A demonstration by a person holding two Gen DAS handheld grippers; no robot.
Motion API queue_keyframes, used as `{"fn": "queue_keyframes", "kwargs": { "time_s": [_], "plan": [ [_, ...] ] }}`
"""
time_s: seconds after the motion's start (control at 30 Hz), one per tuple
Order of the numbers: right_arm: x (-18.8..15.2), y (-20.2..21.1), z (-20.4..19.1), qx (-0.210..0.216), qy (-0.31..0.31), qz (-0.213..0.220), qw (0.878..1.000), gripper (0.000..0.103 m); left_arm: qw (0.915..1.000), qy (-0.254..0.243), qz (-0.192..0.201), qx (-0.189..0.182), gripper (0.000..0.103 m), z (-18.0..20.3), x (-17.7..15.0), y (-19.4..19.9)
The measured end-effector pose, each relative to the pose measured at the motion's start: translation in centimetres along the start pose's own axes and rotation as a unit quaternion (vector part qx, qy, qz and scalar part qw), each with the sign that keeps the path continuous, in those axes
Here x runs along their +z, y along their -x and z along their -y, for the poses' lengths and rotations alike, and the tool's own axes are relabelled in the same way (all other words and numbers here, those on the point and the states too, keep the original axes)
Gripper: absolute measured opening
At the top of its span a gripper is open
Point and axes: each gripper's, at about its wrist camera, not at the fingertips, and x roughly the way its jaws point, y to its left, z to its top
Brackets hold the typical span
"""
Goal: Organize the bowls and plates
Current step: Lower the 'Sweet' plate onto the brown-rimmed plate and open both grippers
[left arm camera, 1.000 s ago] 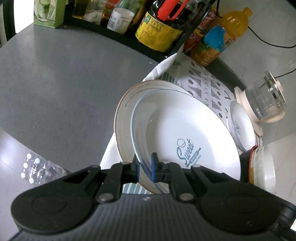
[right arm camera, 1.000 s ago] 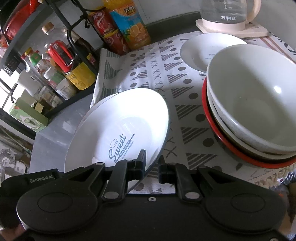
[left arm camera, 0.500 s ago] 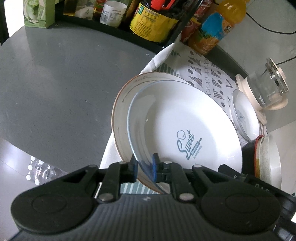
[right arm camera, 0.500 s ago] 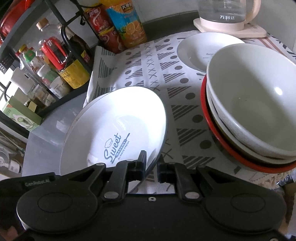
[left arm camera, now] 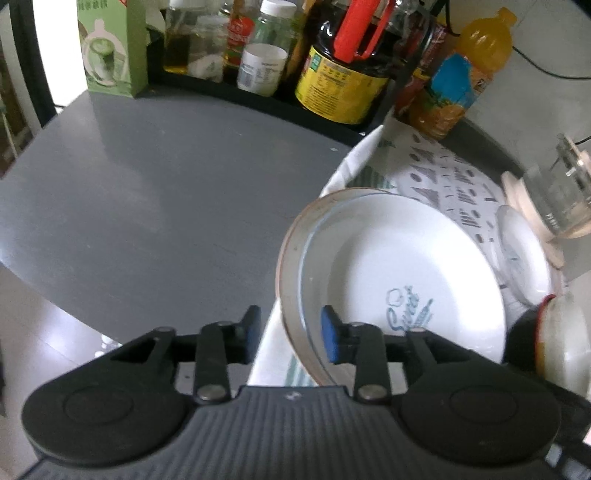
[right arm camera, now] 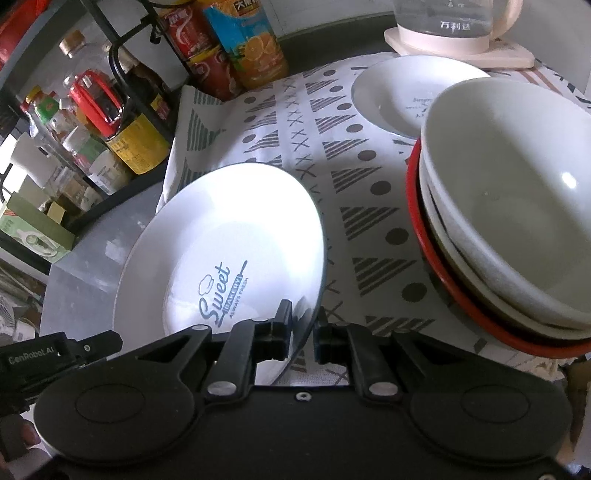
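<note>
Home kitchen, condiment bottles (left arm camera: pixel 340 85), kettle (right arm camera: pixel 454 22), bowls (right arm camera: pixel 509 206)

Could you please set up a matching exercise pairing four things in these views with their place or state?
Things:
1. left gripper
2. right gripper
3. Sweet plate
4. grey bowl

Place or state:
A. topmost of the bowl stack
B. jaws just opened, plate rims between the pads
C. resting in a brown-rimmed plate
D. clamped on a plate rim

Pairs: 1-B, 2-D, 3-C, 4-A
</note>
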Motion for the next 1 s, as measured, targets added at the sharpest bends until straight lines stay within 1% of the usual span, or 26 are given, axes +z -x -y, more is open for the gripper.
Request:
{"fn": "queue_keyframes", "kwargs": {
  "time_s": [0.1,0.2,0.23,0.43,0.53,0.63,0.67,0.7,0.73,0.8,0.9,1.0],
  "plan": [
    [0.3,-0.3,-0.2,-0.002,0.002,-0.005,1.0,0.013,1.0,-0.003,-0.006,0.0,0.039,0.0,-0.1,-0.7],
    [0.5,-0.8,-0.2,0.001,0.005,-0.011,1.0,0.014,0.9998,-0.004,-0.012,0.016,0.039,0.0,-0.1,-1.5],
    [0.5,-1.0,-0.2,0.002,0.005,-0.015,1.0,0.014,0.9998,-0.005,-0.014,0.015,0.039,0.0,0.0,-1.7],
    [0.7,-1.7,-0.3,0.002,0.006,-0.028,1.0,0.017,0.9996,-0.005,-0.016,0.024,0.04,-0.1,0.0,-2.2],
    [0.7,-1.9,-0.5,0.001,0.014,-0.029,0.999,0.02,0.9994,-0.005,-0.02,0.027,0.04,-0.1,0.3,-2.4],
    [0.9,-2.0,-0.3,0.004,0.009,-0.038,0.999,0.022,0.9991,-0.006,-0.025,0.033,0.041,0.1,0.5,-2.4],
    [1.0,-1.8,-0.3,0.006,0.005,-0.038,0.999,0.024,0.999,-0.005,-0.026,0.035,0.041,0.1,0.6,-2.3],
    [1.1,-1.4,-0.3,0.01,0.005,-0.034,0.999,0.031,0.9989,-0.005,-0.026,0.037,0.045,0.2,0.7,-2.2],
    [1.1,-1.1,-0.4,0.013,0.008,-0.03,0.999,0.034,0.9989,-0.005,-0.026,0.04,0.048,0.3,0.8,-2.1],
    [1.4,-0.2,-0.7,0.019,0.013,-0.016,1.0,0.048,0.9988,-0.004,-0.021,0.044,0.058,0.5,0.9,-1.8],
    [2.1,1.2,-1.0,0.029,0.019,0.007,0.999,0.053,0.999,-0.008,-0.015,0.042,0.067,0.9,1.3,-1.3],
    [2.8,2.4,-0.8,0.04,0.015,0.026,0.999,0.059,0.9993,-0.011,-0.009,0.036,0.07,1.6,1.9,-0.8]
  ]
}}
